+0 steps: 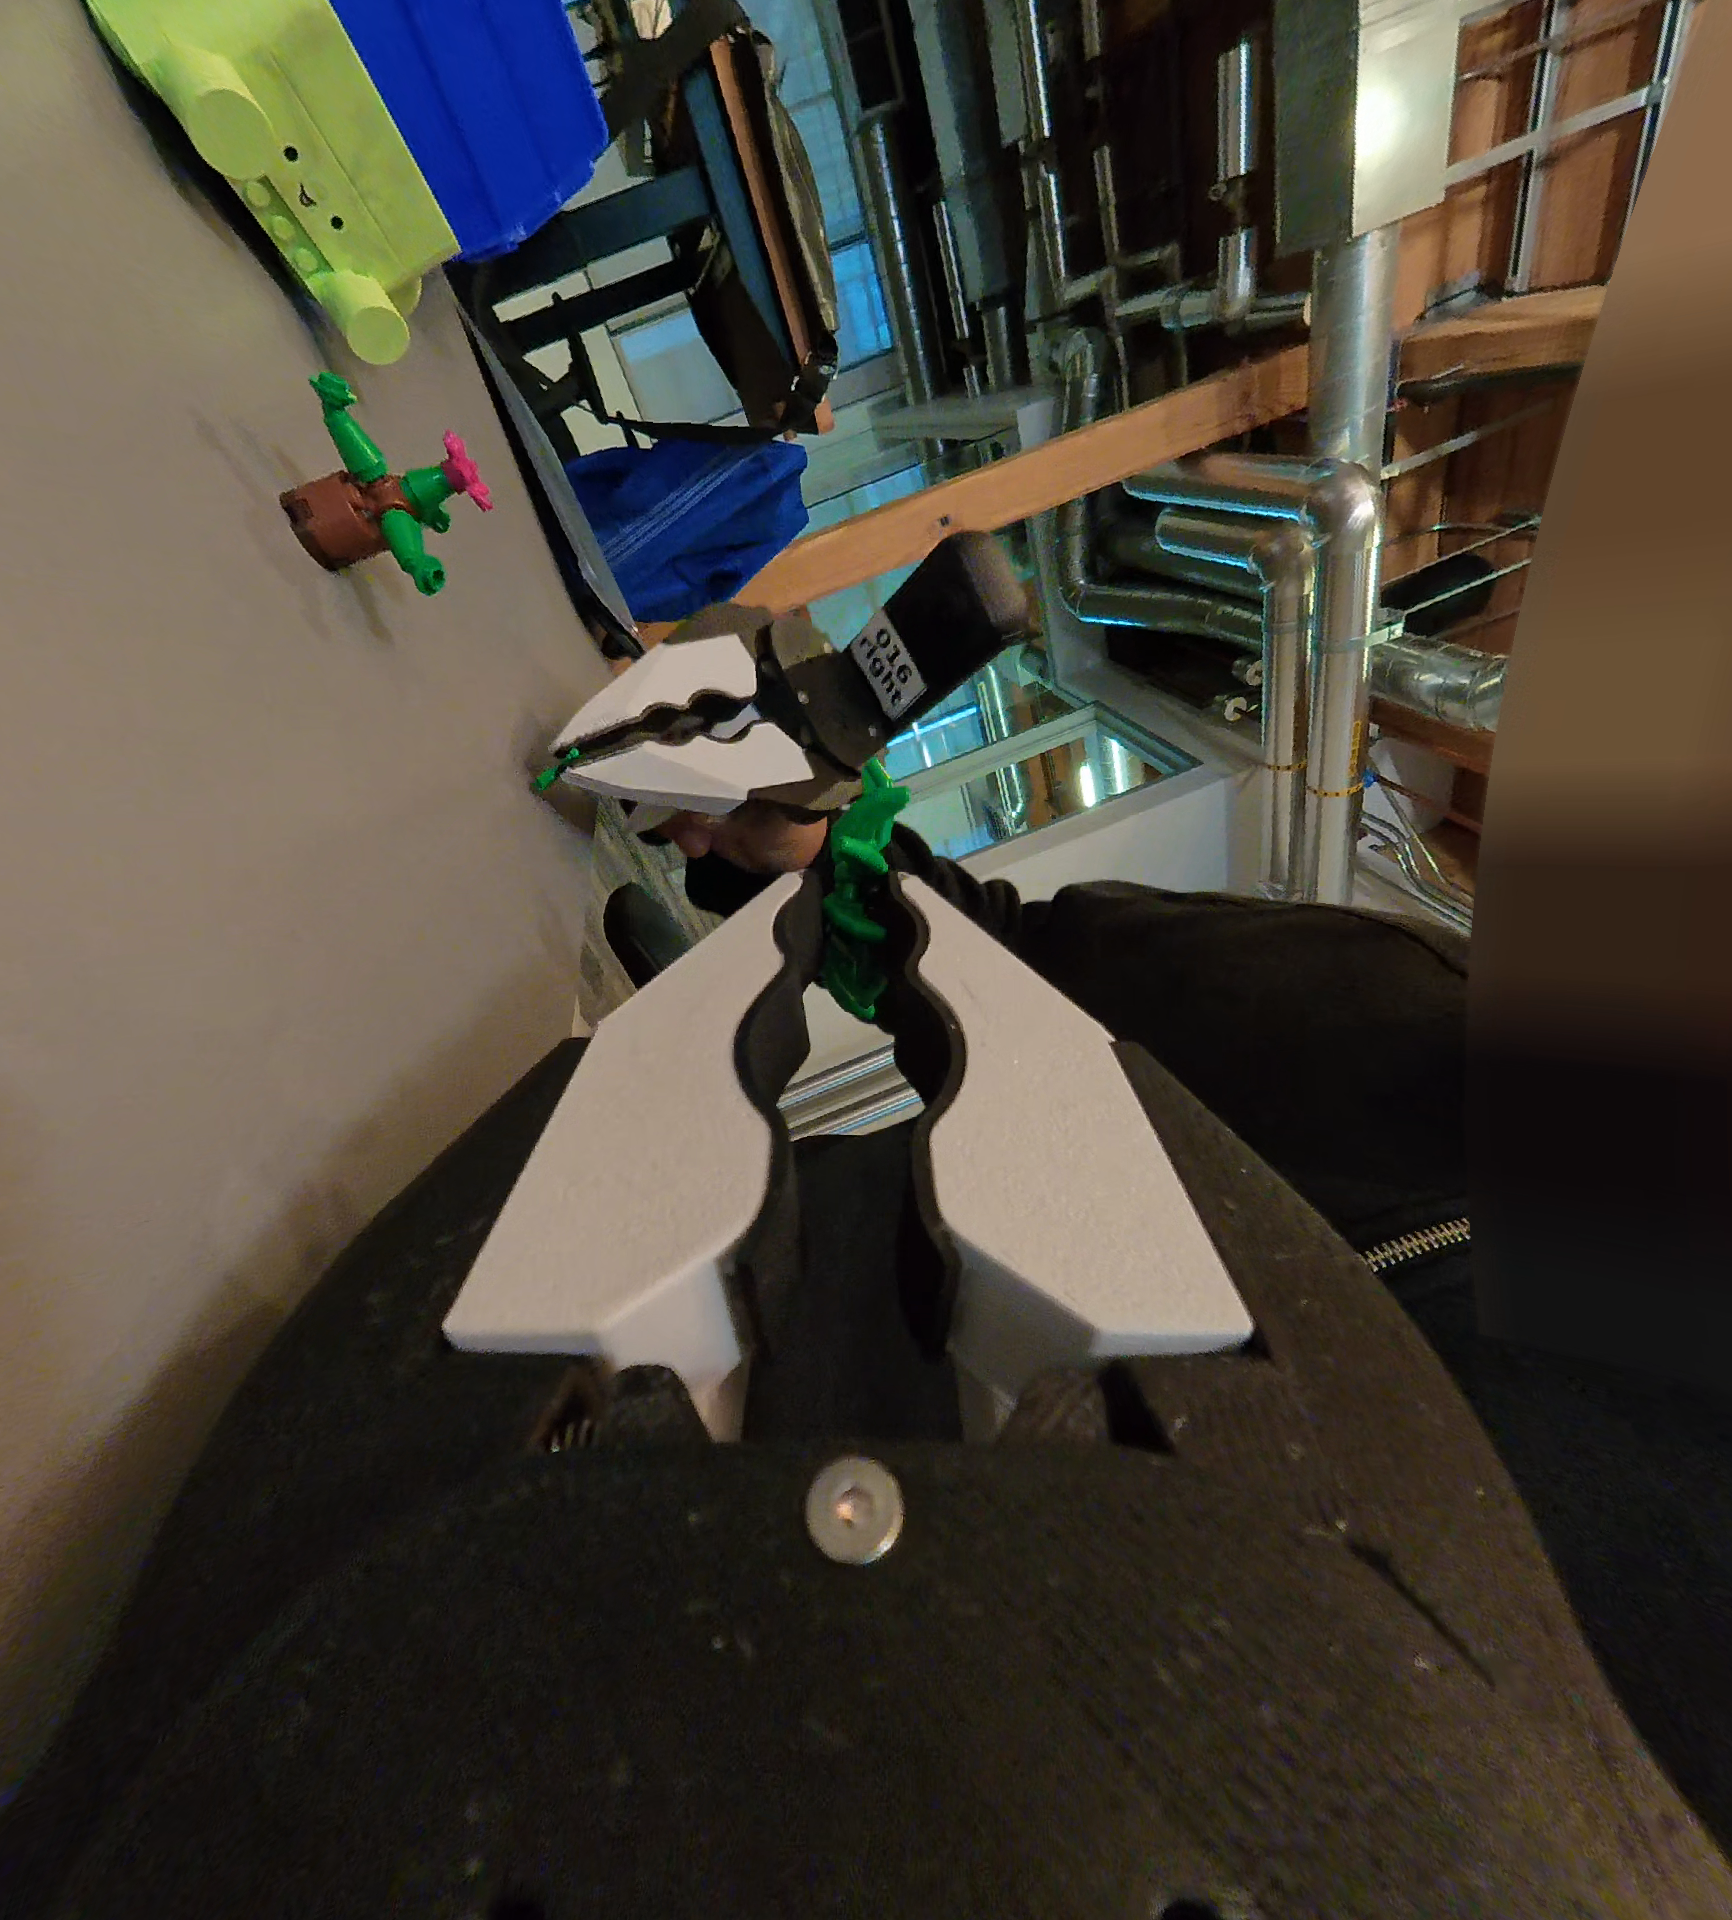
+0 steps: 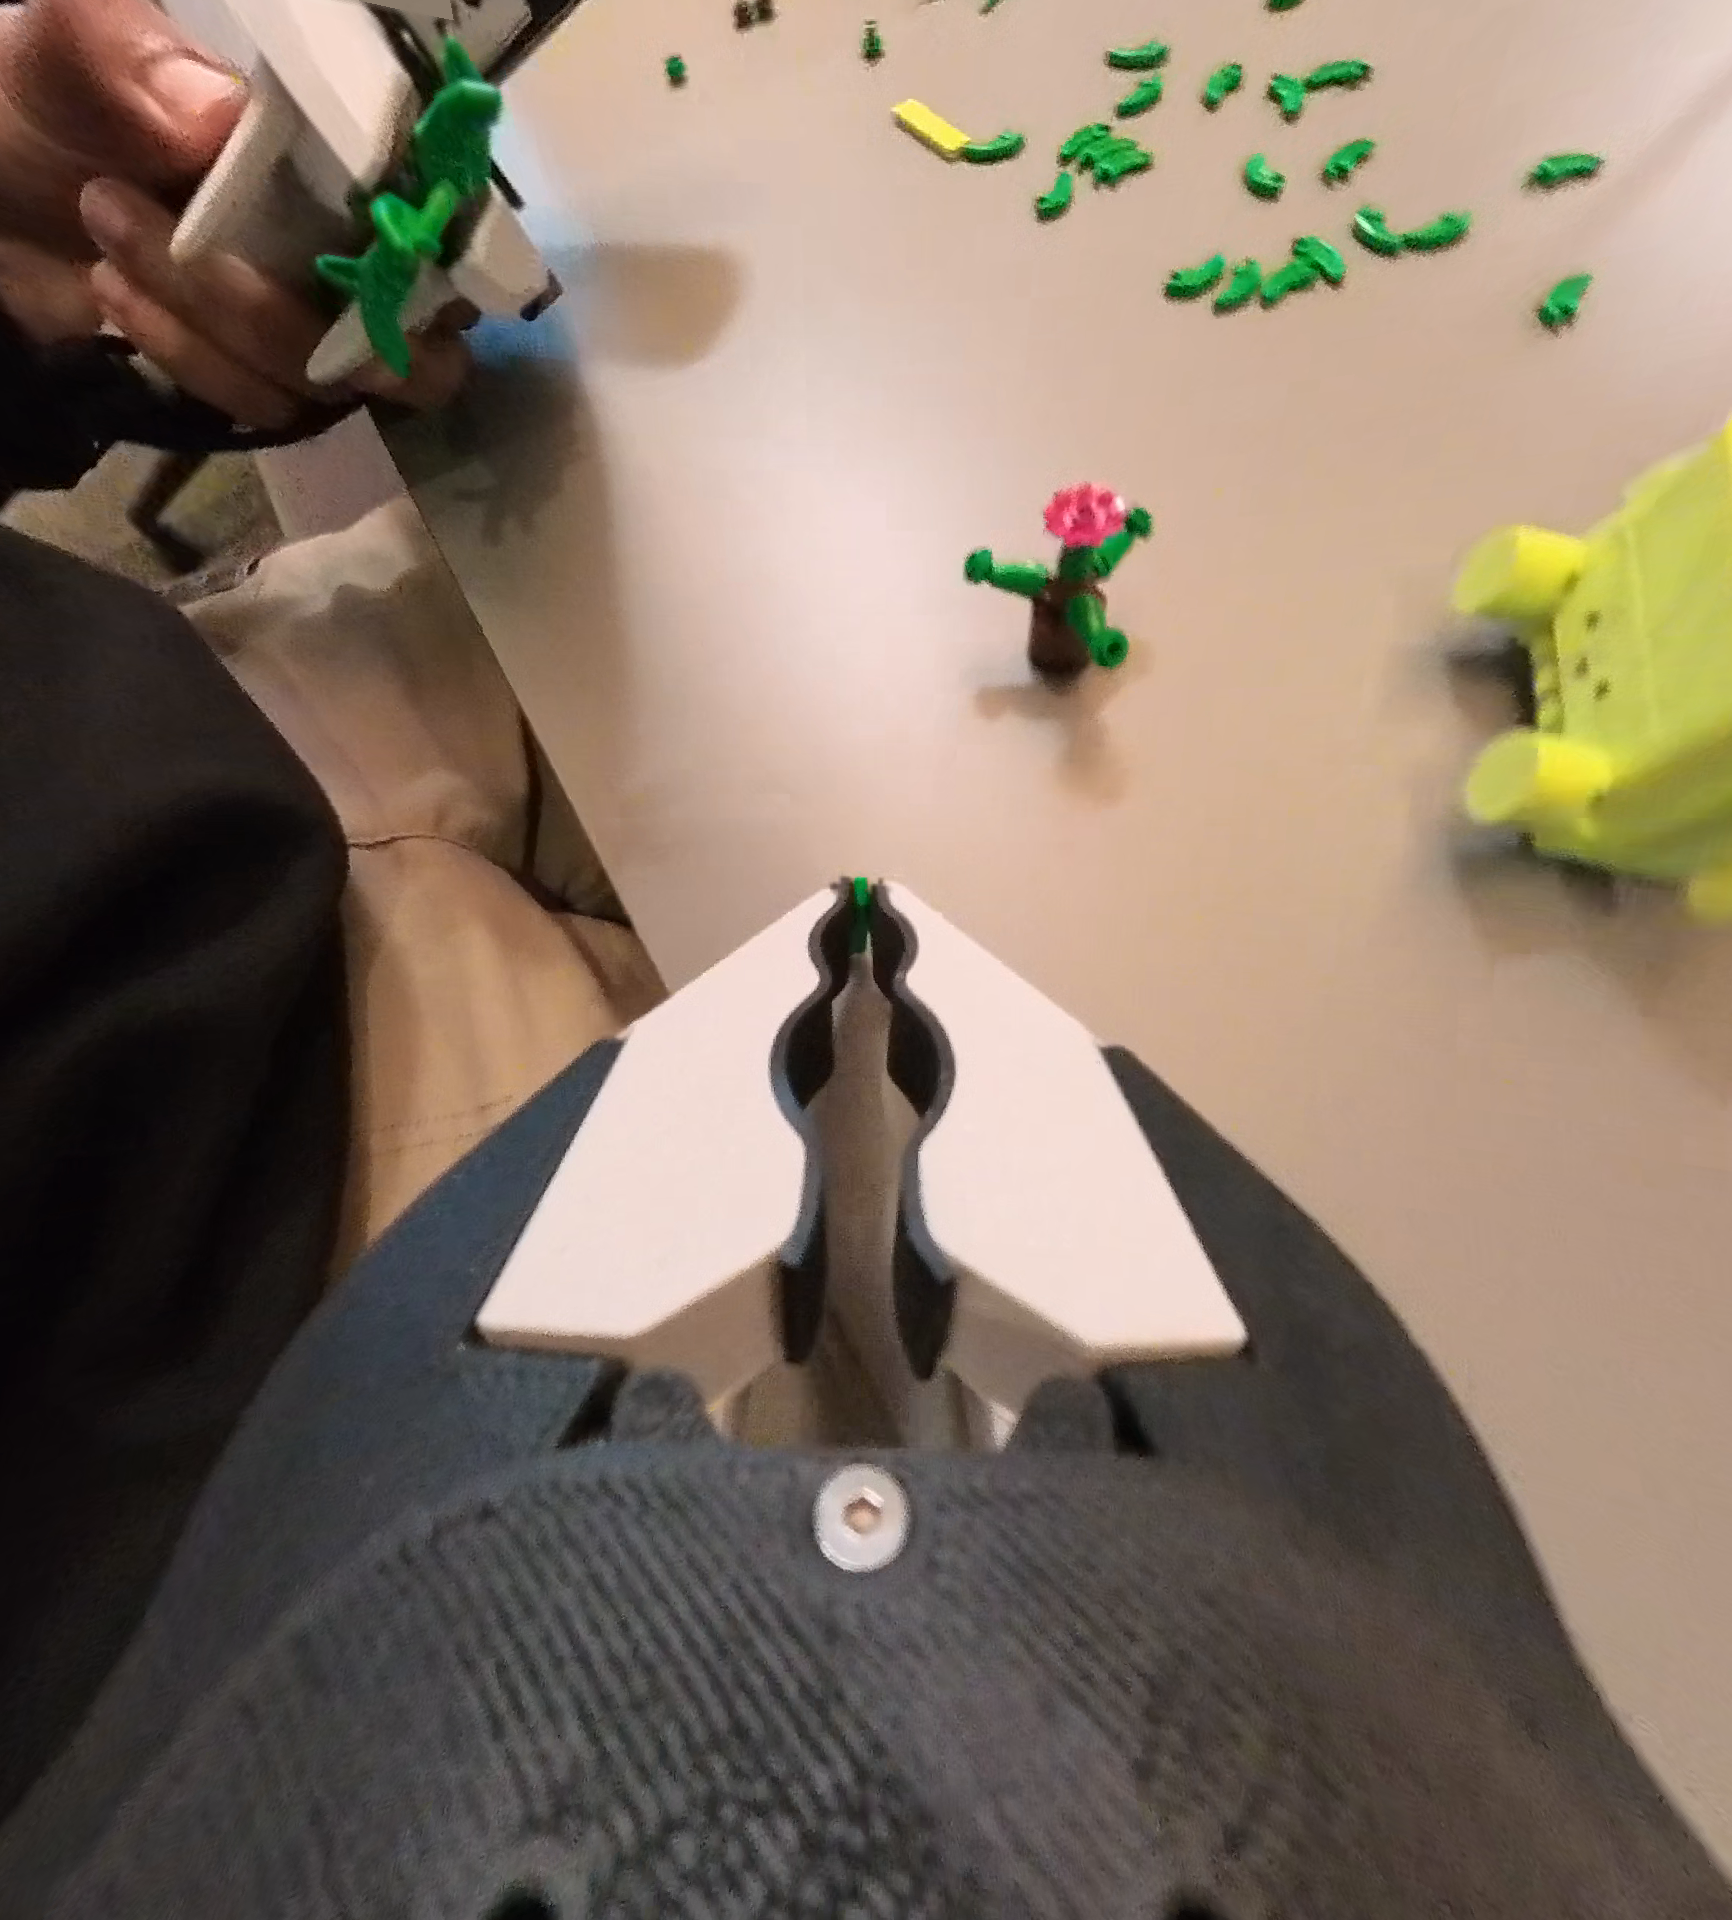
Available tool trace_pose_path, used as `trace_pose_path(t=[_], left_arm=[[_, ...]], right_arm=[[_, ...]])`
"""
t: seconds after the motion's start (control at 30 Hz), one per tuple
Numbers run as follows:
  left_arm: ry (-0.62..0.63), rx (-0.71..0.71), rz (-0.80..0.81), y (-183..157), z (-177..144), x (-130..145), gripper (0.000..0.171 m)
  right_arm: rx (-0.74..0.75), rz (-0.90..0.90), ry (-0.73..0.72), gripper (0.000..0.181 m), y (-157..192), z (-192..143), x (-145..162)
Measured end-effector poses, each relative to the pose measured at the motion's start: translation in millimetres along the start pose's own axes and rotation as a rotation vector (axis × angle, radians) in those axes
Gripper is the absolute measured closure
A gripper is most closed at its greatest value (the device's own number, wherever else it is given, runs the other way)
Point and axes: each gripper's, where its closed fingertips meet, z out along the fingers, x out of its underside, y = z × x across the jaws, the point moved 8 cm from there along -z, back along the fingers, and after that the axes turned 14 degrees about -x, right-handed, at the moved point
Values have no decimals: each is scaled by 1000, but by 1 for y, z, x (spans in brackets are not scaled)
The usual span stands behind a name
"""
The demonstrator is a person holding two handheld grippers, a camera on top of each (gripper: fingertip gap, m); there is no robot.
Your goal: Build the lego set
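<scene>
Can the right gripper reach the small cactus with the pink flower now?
Probably not to grasp: the table path to the cactus looks free, but the right gripper is already shut on a small green piece.

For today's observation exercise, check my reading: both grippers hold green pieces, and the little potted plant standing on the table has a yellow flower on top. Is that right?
Not quite. The flower on the little potted plant is pink, not yellow, as the right wrist view shows. The rest holds: the left gripper is shut on a green leafy stem, the right gripper pinches a small green piece, and the plant stands on the table.
</scene>
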Motion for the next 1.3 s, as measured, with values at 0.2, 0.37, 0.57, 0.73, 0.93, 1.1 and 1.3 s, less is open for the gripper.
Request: trace_pose_path(t=[0.2, 0.37, 0.57, 0.73, 0.93, 1.1, 1.3], left_arm=[[0, -4, 2, 0, 1, 1, 163], [2, -18, 11, 0, 4, 3, 163], [18, -35, 29, -2, 9, 7, 163], [47, -30, 35, -4, 21, 14, 164], [177, -62, 56, -7, 59, 42, 163], [204, -24, 13, -9, 70, 53, 162], [184, -1, -14, -10, 67, 53, 162]], right_arm=[[131, 75, -138, 180, 13, -21, 27], [207, 158, -215, 180, 23, -32, 41], [279, 203, -216, 181, 34, -42, 50], [260, 253, -264, 181, 46, -43, 44], [43, 215, -542, 181, 77, -29, -15], [-34, 82, -533, 181, 97, -1, -38], [-24, 8, -475, 181, 106, 12, -39]])
